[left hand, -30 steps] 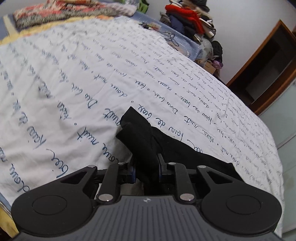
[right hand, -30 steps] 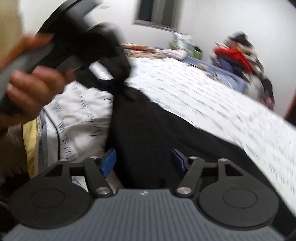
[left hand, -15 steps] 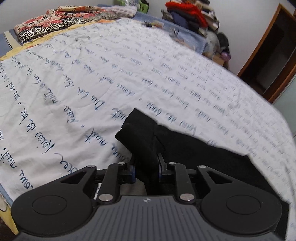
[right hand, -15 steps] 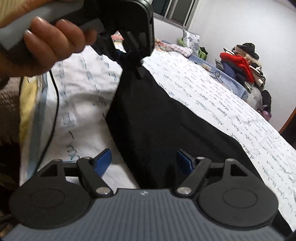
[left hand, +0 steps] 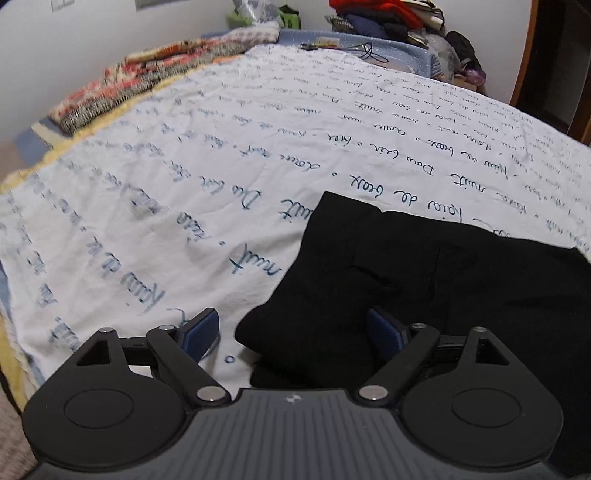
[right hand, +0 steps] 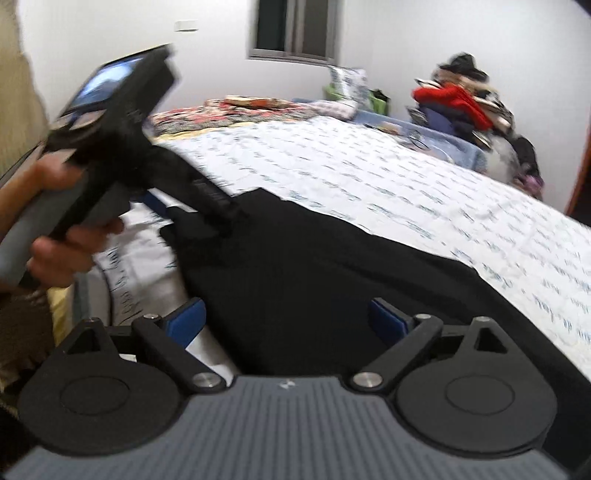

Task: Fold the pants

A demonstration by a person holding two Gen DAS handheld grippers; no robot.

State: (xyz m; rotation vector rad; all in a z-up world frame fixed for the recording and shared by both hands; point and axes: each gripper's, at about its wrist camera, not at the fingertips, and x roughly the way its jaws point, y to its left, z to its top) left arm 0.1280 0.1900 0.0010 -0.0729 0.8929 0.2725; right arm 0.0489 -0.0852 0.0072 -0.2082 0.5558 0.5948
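Note:
Black pants (left hand: 424, 266) lie flat on the white bed sheet (left hand: 221, 147) printed with blue handwriting. My left gripper (left hand: 291, 328) hovers low over their near corner, its jaws opening wide. The cloth lies between the blue pads (left hand: 201, 328), which do not press on it. In the right wrist view the pants (right hand: 332, 266) stretch from left to right across the bed. My right gripper (right hand: 286, 317) is over their near edge, its jaws opening too, with nothing gripped. A hand (right hand: 62, 251) holds the left gripper (right hand: 192, 214) at the pants' far left end.
A patterned blanket (left hand: 147, 81) lies at the bed's far end. A pile of clothes (right hand: 461, 99) rises at the back right, beside a wooden door frame (left hand: 524, 55). A window (right hand: 295, 29) is in the back wall. The yellow bed edge (right hand: 62, 306) runs on the near left.
The left gripper has let go of the bunched black cloth, spread its jaws and sunk. The pants now lie flat on the sheet. The right gripper's jaws have widened.

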